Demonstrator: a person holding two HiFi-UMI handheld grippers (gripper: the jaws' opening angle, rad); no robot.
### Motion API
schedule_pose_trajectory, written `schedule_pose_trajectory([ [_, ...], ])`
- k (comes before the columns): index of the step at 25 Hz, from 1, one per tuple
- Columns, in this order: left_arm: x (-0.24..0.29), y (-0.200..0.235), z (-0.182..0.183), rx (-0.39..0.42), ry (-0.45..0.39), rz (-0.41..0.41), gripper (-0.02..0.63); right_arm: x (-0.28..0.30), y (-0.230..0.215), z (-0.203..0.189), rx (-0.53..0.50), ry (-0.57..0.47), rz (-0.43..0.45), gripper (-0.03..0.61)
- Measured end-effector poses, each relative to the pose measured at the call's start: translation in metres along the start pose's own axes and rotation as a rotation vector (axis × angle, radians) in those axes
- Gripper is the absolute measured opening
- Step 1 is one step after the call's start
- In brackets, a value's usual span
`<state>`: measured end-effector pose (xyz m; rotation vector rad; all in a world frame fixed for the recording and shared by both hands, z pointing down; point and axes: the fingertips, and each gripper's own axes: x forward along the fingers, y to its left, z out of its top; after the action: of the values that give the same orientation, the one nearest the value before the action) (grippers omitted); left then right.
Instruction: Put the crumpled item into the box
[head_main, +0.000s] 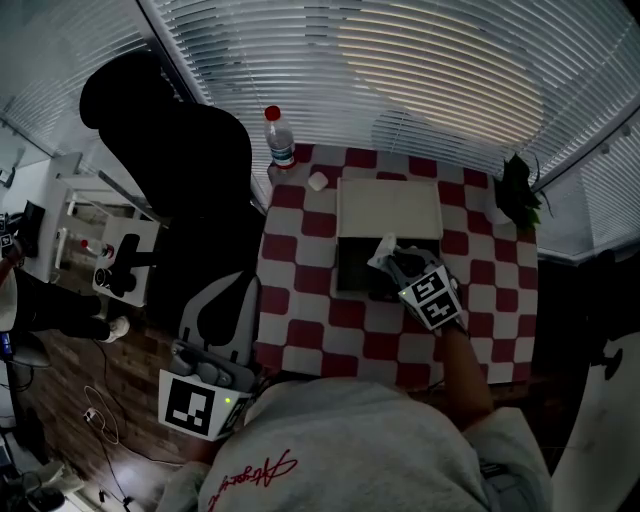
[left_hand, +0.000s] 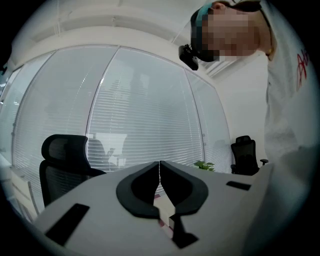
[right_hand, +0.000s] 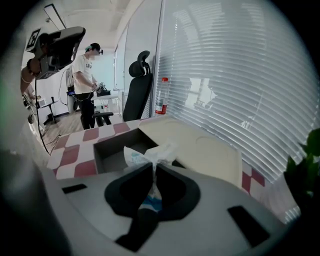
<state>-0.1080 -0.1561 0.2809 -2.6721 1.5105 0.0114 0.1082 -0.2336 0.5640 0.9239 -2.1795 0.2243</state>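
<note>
Crumpled wrapper (right_hand: 150, 152) (white, with blue print) is clamped between the jaws of the right gripper (right_hand: 153, 172), suspended over the open box (right_hand: 107, 150) so that release should drop it inside. Lid (head_main: 388, 207) lies beyond the box, leaving the opening clear. Left gripper (left_hand: 159, 176) hangs off the checkered table (head_main: 300, 315), jaws together on nothing, evidently not required.

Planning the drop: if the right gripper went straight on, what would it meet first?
Probably the open box, just past the crumpled item in the right gripper; its cream lid lies close beside, so depth is unclear.
</note>
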Motion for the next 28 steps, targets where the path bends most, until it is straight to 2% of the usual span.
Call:
schedule_pose_trajectory([
  [7, 0.000, 0.001, 0.000, 0.003, -0.004, 0.005, 0.018, 0.005, 0.001, -0.005, -0.014, 0.030, 0.006, 0.032],
  [11, -0.001, 0.000, -0.006, -0.015, 0.040, 0.003, 0.018, 0.008, 0.000, -0.007, -0.015, 0.048, 0.009, 0.032],
  [16, 0.002, 0.003, -0.003, -0.005, 0.004, 0.010, 0.018, 0.011, 0.001, -0.011, -0.015, 0.069, 0.018, 0.032],
  [21, 0.001, 0.003, -0.006, -0.015, 0.029, 0.008, 0.018, 0.015, -0.001, -0.014, -0.059, 0.089, 0.009, 0.034],
  [28, 0.003, 0.005, -0.006, -0.011, 0.024, 0.012, 0.018, 0.018, 0.002, -0.017, -0.037, 0.104, 0.027, 0.034],
])
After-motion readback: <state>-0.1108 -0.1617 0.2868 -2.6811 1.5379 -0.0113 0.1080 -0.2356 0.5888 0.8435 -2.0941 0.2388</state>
